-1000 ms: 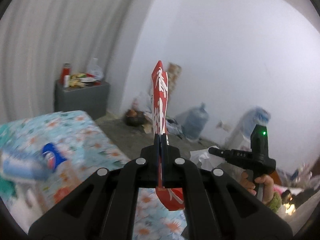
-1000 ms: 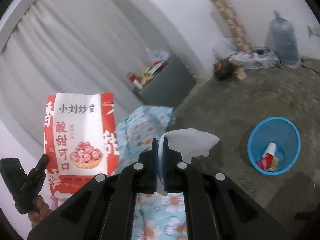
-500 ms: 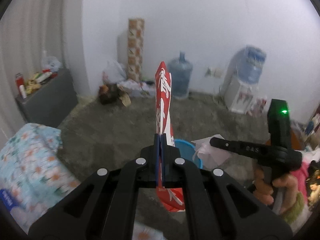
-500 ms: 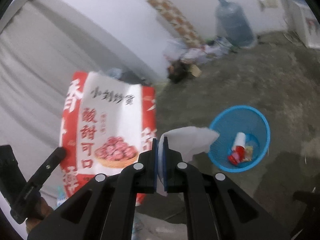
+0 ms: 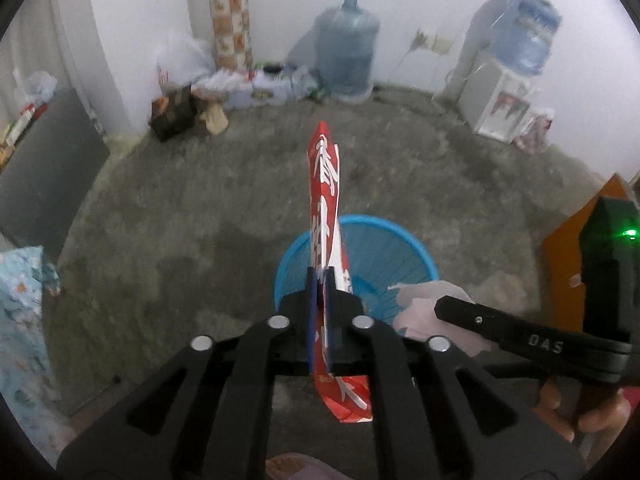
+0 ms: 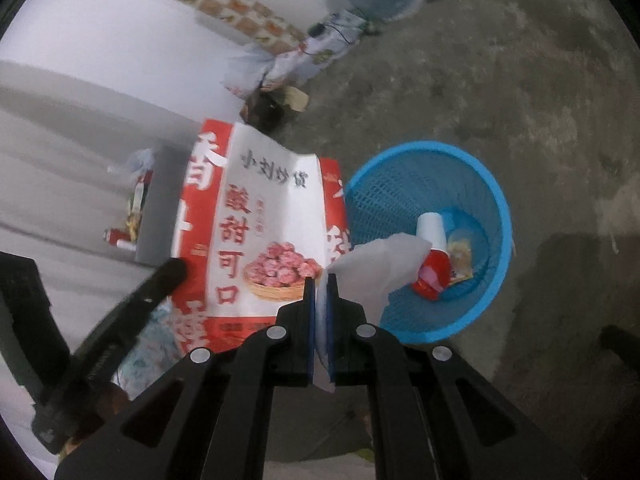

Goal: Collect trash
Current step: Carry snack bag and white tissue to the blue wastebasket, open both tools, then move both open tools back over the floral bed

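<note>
Both grippers have swung from the bed to the blue basket just below, left gripper jaws clamping the upright snack bag, right gripper jaws pinching the tissue nearer its mouth.

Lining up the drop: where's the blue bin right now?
The blue bin stands on the floor just beyond both grippers, under the snack bag and tissue.

Two black claws, the left and the right; one red-and-white printed snack bag; one white crumpled tissue; one round blue mesh plastic bin; two large clear-blue water jugs, one atop a white dispenser; one patterned paper roll
</note>
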`<move>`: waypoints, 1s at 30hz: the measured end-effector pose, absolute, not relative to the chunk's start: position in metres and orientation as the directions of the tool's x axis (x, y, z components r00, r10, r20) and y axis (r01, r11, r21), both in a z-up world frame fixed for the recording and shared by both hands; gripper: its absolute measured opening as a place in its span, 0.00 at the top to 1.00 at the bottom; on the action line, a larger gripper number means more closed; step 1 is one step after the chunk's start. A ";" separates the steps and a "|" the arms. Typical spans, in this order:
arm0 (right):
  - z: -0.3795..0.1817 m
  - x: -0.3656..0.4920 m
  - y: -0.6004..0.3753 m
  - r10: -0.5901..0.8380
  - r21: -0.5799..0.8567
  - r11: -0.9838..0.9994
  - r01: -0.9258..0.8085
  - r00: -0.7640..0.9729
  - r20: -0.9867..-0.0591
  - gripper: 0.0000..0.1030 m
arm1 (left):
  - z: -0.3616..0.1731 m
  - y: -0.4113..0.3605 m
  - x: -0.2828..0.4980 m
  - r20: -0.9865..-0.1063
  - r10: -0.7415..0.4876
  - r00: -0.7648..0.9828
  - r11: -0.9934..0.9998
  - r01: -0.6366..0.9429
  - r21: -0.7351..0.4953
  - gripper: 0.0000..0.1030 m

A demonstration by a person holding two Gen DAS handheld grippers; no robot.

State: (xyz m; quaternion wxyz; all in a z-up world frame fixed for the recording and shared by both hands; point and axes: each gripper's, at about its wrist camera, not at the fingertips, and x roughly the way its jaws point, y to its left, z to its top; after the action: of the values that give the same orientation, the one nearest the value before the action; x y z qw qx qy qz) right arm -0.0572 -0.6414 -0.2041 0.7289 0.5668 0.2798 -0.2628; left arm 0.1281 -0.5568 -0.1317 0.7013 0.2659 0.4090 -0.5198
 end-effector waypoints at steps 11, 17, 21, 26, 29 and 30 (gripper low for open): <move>-0.289 -0.055 -0.652 -0.041 0.652 0.060 0.756 0.655 -0.755 0.48 | -0.128 -0.555 0.146 -0.838 -0.504 0.211 0.385 0.923 0.001 0.39; -0.271 -0.061 -0.644 -0.074 0.673 0.060 0.737 0.676 -0.733 0.45 | -0.052 -0.523 0.128 -0.771 -0.597 0.223 0.364 0.931 -0.012 0.30; -0.239 -0.061 -0.635 -0.105 0.691 0.106 0.715 0.699 -0.707 0.42 | 0.006 -0.483 0.113 -0.716 -0.661 0.225 0.345 0.938 -0.023 0.24; -0.183 -0.053 -0.617 -0.150 0.660 0.220 0.718 0.694 -0.705 0.41 | 0.068 -0.402 0.098 -0.635 -0.737 0.231 0.369 0.925 -0.092 0.20; -0.138 -0.051 -0.594 -0.194 0.625 0.332 0.706 0.700 -0.687 0.41 | 0.087 -0.352 0.089 -0.607 -0.756 0.247 0.397 0.909 -0.125 0.19; -0.123 -0.050 -0.585 -0.202 0.613 0.372 0.697 0.705 -0.680 0.40 | 0.092 -0.328 0.086 -0.598 -0.759 0.260 0.415 0.899 -0.136 0.19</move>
State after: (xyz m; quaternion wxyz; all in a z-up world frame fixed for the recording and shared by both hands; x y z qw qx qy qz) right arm -0.0497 -0.5847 -0.1226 0.7874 0.4823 0.2568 -0.2855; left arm 0.0856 -0.3283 0.0922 0.7850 0.1164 0.3023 -0.5281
